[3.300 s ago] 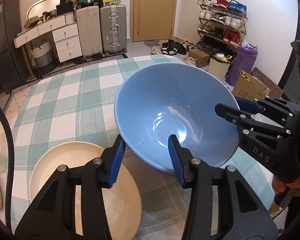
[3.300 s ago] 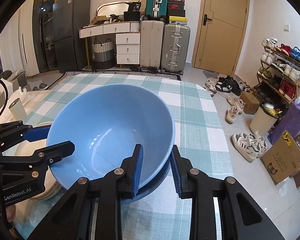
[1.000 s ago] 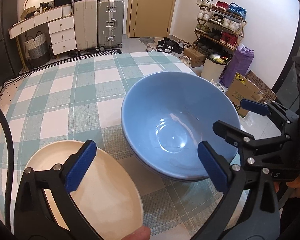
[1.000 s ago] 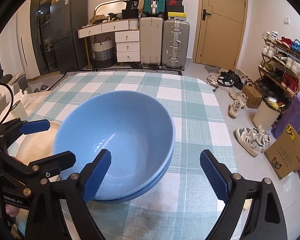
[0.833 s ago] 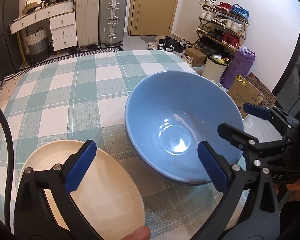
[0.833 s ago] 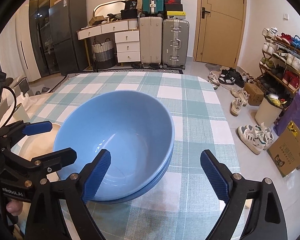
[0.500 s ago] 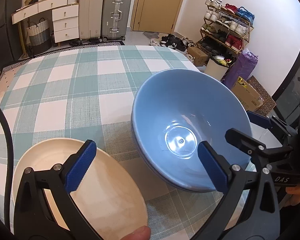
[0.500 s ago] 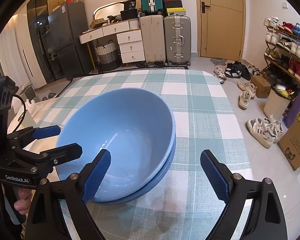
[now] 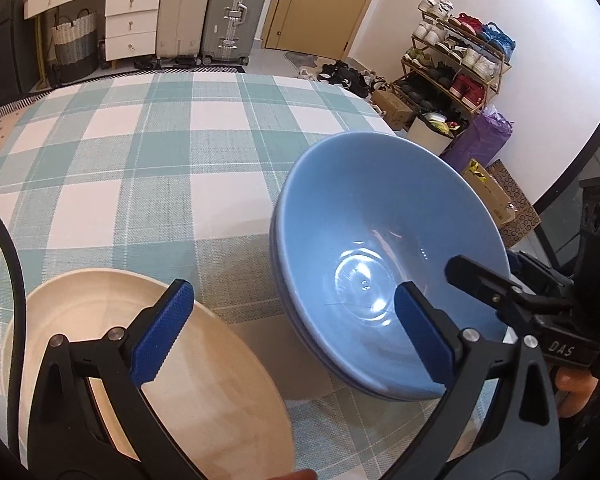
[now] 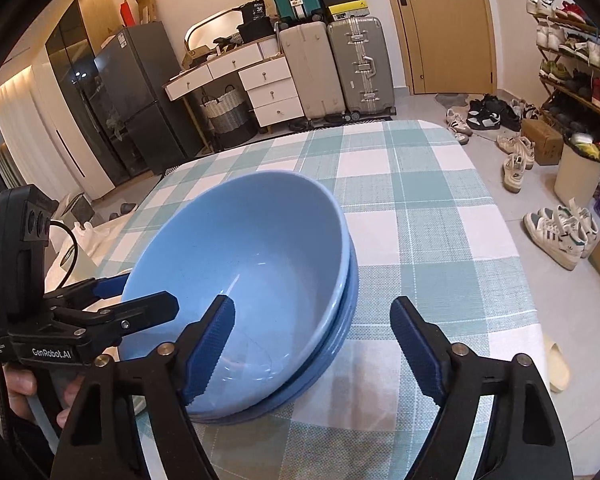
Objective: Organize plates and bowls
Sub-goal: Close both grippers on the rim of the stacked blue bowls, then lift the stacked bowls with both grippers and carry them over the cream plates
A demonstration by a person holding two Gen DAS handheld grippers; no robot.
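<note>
Two blue bowls [image 9: 380, 240] sit nested on the checked tablecloth; the right wrist view shows the same stacked bowls [image 10: 252, 256] from the other side. A cream plate [image 9: 204, 400] lies to the left of them, close to me. My left gripper [image 9: 292, 336] is open, one finger over the plate and the other over the bowls' near rim. My right gripper [image 10: 312, 350] is open with its jaws closing. One pad hangs above the bowl's inside and the other above the cloth, so the rim lies between them untouched.
The green and white checked table [image 9: 160, 152] ends close to the right of the bowls [image 10: 480, 280]. A hand [image 10: 20, 392] holds the left gripper [image 10: 112, 308]. Suitcases, drawers, a fridge and a shoe rack stand beyond.
Both grippers, earlier shut on the top bowl's rim, have let go and stand open. In the last second both sank and rolled a little, and the right jaws narrowed.
</note>
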